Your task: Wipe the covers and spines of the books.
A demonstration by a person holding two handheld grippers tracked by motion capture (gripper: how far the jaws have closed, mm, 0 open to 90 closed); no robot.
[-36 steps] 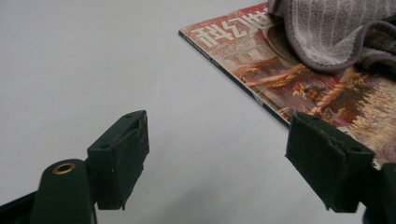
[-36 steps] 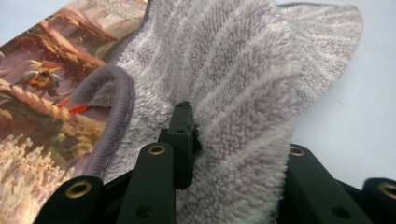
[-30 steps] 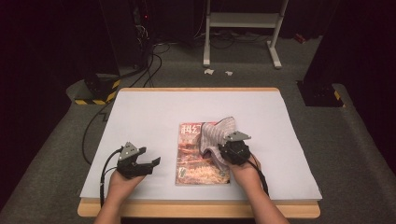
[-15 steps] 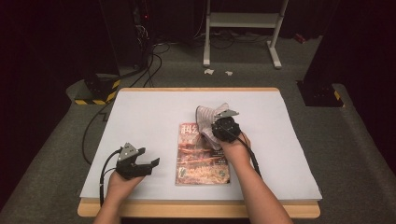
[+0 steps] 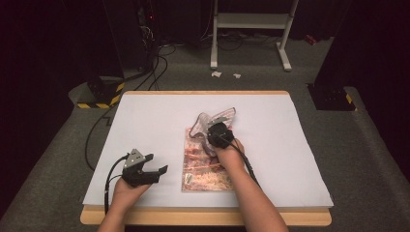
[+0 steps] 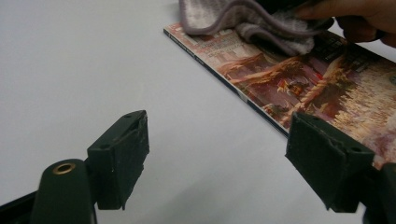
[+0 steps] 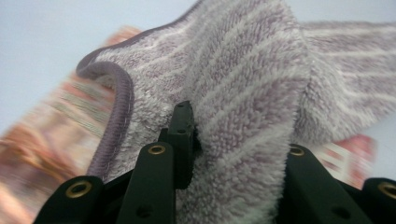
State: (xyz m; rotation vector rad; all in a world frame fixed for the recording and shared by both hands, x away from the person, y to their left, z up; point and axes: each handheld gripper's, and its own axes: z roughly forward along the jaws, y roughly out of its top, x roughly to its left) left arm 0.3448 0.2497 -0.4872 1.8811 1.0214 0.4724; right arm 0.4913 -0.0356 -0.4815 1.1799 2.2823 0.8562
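A white-covered worktop (image 5: 145, 121) stands on grey carpet before dark equipment and a white stand (image 5: 251, 29). On it lies a magazine (image 5: 205, 166); the right tool (image 5: 217, 133) pinches a striped towel (image 5: 215, 120) over its far end. The left tool (image 5: 157, 173) rests released beside it.

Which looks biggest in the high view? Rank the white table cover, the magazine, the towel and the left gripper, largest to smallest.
1. White table cover
2. Magazine
3. Towel and left gripper: they look much alike, and the towel is bunched and partly hidden behind the right gripper, so no ranking.

High view overlooks the table (image 5: 145, 116); both close claw views share the magazine (image 6: 327, 88).
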